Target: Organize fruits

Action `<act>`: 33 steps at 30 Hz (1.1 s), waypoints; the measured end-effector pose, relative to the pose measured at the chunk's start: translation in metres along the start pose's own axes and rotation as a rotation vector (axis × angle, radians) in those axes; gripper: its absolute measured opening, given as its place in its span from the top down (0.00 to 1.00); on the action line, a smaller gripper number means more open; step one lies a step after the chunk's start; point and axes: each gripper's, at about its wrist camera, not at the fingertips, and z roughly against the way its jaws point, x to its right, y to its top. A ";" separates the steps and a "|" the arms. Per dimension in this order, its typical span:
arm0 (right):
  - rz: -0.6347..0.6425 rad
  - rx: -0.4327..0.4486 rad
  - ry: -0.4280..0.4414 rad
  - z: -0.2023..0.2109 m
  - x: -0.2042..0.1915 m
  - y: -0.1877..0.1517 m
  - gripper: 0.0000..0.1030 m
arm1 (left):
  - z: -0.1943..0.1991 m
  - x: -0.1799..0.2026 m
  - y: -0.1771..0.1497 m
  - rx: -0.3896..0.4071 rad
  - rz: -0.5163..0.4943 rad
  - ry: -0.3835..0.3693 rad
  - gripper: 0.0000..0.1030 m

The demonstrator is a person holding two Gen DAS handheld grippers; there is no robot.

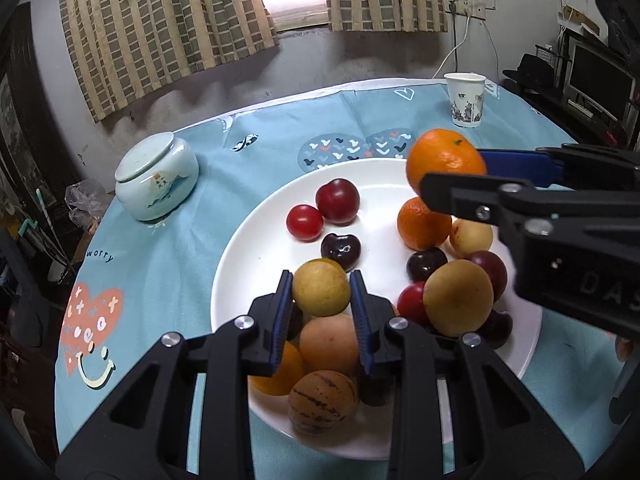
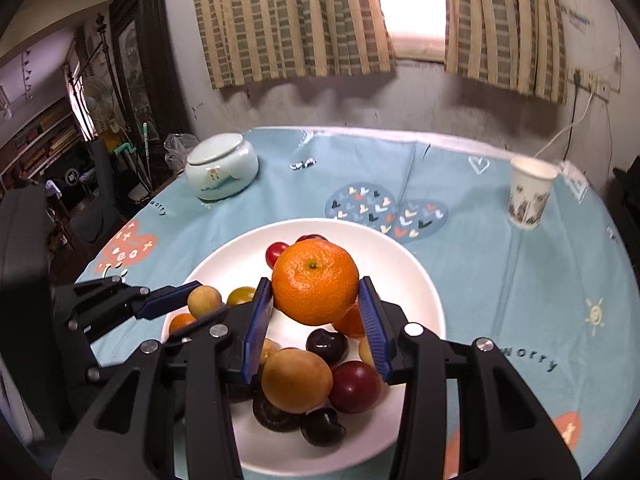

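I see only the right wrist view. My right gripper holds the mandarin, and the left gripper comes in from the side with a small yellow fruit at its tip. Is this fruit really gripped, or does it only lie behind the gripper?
Observer: It is gripped. In the left wrist view the left gripper is shut on the yellow fruit, pressing it from both sides.
Operator: Thank you. Is there any fruit on that side of the plate which I cannot see?
Observer: Yes. A brown striped fruit lies on the white plate close to its rim, nearest to the left camera.
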 end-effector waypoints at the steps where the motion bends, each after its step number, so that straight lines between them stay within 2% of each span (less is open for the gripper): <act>1: 0.002 -0.001 -0.001 -0.002 -0.001 0.000 0.56 | 0.000 0.000 0.000 0.004 0.000 0.005 0.72; 9: 0.008 -0.022 0.022 -0.014 -0.008 0.005 0.56 | 0.000 0.003 0.002 0.032 -0.022 0.021 0.71; 11: 0.009 -0.009 0.005 -0.012 -0.011 0.006 0.34 | 0.002 0.003 0.001 0.049 -0.025 0.025 0.61; 12: 0.011 0.015 -0.010 -0.008 -0.012 0.007 0.24 | 0.004 0.003 0.001 0.054 -0.018 0.028 0.46; 13: 0.012 0.022 -0.007 -0.005 -0.012 0.008 0.23 | 0.006 0.001 0.001 0.068 -0.012 0.035 0.42; 15: -0.001 0.028 -0.001 0.001 -0.010 0.012 0.23 | 0.010 0.001 0.001 0.076 -0.019 0.040 0.42; 16: -0.001 0.033 -0.006 0.004 -0.009 0.012 0.23 | 0.013 0.001 0.000 0.089 -0.022 0.049 0.39; 20: -0.033 0.076 -0.001 0.031 -0.001 0.007 0.23 | 0.037 -0.001 -0.006 0.178 -0.037 0.091 0.13; 22: -0.047 0.106 0.019 0.049 0.003 -0.002 0.23 | 0.052 -0.002 -0.009 0.225 -0.029 0.099 0.05; 24: -0.044 0.130 0.027 0.067 0.003 -0.016 0.23 | 0.071 -0.006 -0.012 0.261 0.007 0.089 0.04; 27: -0.045 0.159 0.034 0.089 0.004 -0.035 0.14 | 0.092 -0.010 -0.013 0.287 0.057 0.073 0.02; 29: -0.042 0.172 0.028 0.105 0.004 -0.049 0.13 | 0.103 -0.013 -0.014 0.291 0.081 0.065 0.02; 33: -0.045 0.171 0.034 0.121 0.001 -0.072 0.13 | 0.124 -0.012 -0.021 0.322 0.122 0.109 0.02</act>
